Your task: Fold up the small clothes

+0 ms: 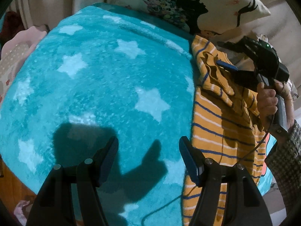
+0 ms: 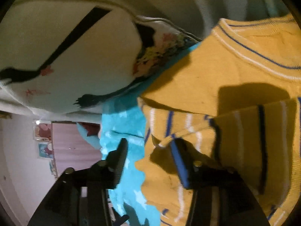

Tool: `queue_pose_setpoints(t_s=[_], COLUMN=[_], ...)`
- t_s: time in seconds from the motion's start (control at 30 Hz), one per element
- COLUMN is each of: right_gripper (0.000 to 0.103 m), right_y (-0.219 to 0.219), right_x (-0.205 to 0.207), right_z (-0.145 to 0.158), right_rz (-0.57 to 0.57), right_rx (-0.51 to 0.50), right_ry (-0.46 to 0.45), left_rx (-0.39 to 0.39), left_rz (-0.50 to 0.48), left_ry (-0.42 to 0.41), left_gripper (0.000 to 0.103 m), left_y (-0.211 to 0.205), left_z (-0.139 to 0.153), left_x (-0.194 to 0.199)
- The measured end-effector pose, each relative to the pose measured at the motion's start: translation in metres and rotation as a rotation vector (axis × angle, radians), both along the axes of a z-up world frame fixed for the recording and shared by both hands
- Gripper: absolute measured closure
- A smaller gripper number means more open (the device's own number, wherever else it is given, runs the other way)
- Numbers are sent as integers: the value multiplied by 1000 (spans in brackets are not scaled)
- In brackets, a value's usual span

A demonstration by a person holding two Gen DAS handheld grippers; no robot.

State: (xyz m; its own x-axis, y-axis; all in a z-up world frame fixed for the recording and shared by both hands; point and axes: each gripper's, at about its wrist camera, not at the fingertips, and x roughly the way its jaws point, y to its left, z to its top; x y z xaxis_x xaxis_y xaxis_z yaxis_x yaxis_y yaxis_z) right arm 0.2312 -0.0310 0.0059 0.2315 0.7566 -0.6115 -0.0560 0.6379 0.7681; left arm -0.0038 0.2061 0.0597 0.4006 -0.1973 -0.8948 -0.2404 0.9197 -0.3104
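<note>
the shirt (image 1: 216, 124), yellow with blue and white stripes, lies rumpled along the right side of the left wrist frame, on the right edge of a blanket (image 1: 105, 86). its upper part is bunched into folds, and its lower part spreads flatter toward the bottom of the frame. in the right wrist view the shirt (image 2: 235, 75) fills the right half, a ribbed hem edge at upper right and a striped fold across the middle.

the right gripper (image 1: 228, 56) sits at the upper right of the left wrist frame, a hand (image 1: 269, 99) around its handle; its own view shows its jaws spread, one blue pad against the shirt's edge and the other over the blanket (image 2: 122, 124), nothing pinched. the left gripper (image 1: 148, 158) is at the bottom centre, jaws wide apart above the blanket, its right finger just beside the shirt's edge.

the blanket is fluffy turquoise with pale stars and carries the grippers' shadows. a cream pillow (image 1: 207, 5) printed with flowers and a black figure lies along the top of the frame. pink cloth (image 1: 20, 43) sits at upper left. in the right wrist view a pink wall (image 2: 75, 143) with pictures shows at lower left.
</note>
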Motion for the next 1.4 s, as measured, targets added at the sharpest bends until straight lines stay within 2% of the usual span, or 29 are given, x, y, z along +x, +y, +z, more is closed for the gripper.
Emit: queue_pose_setpoints(t_s=[0.13,0.2,0.33,0.47,0.6,0.67,0.77,0.83,0.97,1.07,1.13,1.23,1.27,1.4], right_gripper=[48,48,48,48,48,48,48,48,48,48,50,50,50,50], right_y=[-3,-16,-69,-146,-228,-245,-263,-265,-240,-220,-204,-198,-197,-200], right_x=[-15,-34,-81,-141,-206,-223,-241,-249,-235,-219,-207,-198,-194,-184], right_z=[19,33,55,67,56,47,35,30,26,27,31,31,30,26], right_rz=[5,13,-24,-187,-387,-441,-494,-489,-400,-340,-292,-261,-265,-294], right_rx=[-47,-122,-249,-348,-415,-438,-432,-412,-354,-403,-428,-328,-268,-130], right_ry=[-65,-122,-196,-215,-144,-109,-72,-77,-122,-162,-219,-238,-235,-204], left_rx=[-23,-39,-63,-104,-108,-105,-97,-90,-75,-52,-41,-24,-26,-101], left_rz=[-45,-80,-153,-217,-284,-303,-302,-282,-238,-217,-216,-233,-228,-186], left_ry=[-1,4,5,10,21,24,23,22,28,4,-9,-50,-62,-36], left_gripper=[37,37,37,37,37,37,37,37,37,37,37,37,33,30], left_y=[-12,-20,-37,-51,-67,-74,-79,-79,-72,-74,-78,-87,-89,-91], left_z=[-3,-6,-9,-13,-17,-18,-17,-14,-10,1,9,20,21,5], left_x=[11,17,27,37,39,38,31,25,14,14,22,49,59,109])
